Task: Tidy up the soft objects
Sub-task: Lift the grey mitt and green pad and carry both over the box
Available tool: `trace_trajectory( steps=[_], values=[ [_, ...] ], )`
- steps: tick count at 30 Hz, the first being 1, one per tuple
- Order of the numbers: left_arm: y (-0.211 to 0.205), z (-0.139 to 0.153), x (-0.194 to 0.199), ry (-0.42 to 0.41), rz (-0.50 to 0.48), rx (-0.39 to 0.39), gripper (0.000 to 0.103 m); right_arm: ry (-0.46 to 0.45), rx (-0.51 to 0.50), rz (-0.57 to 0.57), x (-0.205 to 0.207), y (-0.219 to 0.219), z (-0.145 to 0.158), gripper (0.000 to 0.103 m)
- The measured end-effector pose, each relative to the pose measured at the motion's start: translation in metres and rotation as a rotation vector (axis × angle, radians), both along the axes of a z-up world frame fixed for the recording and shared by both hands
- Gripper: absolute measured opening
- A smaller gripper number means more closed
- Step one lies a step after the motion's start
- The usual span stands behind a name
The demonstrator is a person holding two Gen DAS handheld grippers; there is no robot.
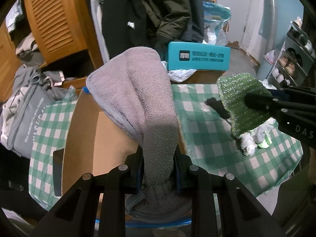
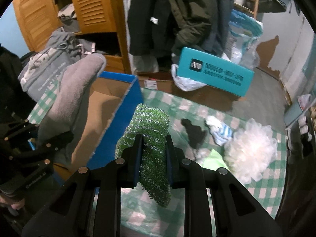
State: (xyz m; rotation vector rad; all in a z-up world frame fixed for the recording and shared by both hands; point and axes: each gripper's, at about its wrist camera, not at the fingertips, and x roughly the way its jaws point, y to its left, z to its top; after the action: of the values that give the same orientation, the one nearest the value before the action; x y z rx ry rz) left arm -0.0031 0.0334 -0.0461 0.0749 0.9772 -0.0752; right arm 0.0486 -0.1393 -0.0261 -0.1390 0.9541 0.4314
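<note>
While both loads hang clear of the table, box interior decides the drop. Left gripper [image 1: 158, 169], clamped on grey towel [image 1: 138, 90], directly over open cardboard box [image 1: 94, 130], towel's long axis running toward 12 o'clock. Right gripper [image 2: 153, 158], pinching green scouring cloth [image 2: 150, 138], just outside blue box wall [image 2: 118, 122], box at 10 o'clock. Left nearer, likely first to release.

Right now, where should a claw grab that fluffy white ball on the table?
Pinch the fluffy white ball across its rounded top, coming straight down from above. It sits loose on the checked tablecloth with its top uncovered, while the striped sock crowds its left side.
</note>
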Motion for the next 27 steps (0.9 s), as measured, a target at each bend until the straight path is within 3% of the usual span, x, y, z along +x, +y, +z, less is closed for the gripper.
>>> trace_trajectory(
  steps=[13, 27],
  values=[
    [0.051, -0.023, 0.005, 0.047, 0.106, 0.003, 0.025, 0.021, 0.002, 0.106, 0.012, 0.067, -0.002, 0.020],
    [0.079, -0.043, 0.013, 0.093, 0.164, 0.002, 0.025, 0.095, -0.016, 0.190, 0.026, 0.122, -0.027, 0.020]
  ],
)
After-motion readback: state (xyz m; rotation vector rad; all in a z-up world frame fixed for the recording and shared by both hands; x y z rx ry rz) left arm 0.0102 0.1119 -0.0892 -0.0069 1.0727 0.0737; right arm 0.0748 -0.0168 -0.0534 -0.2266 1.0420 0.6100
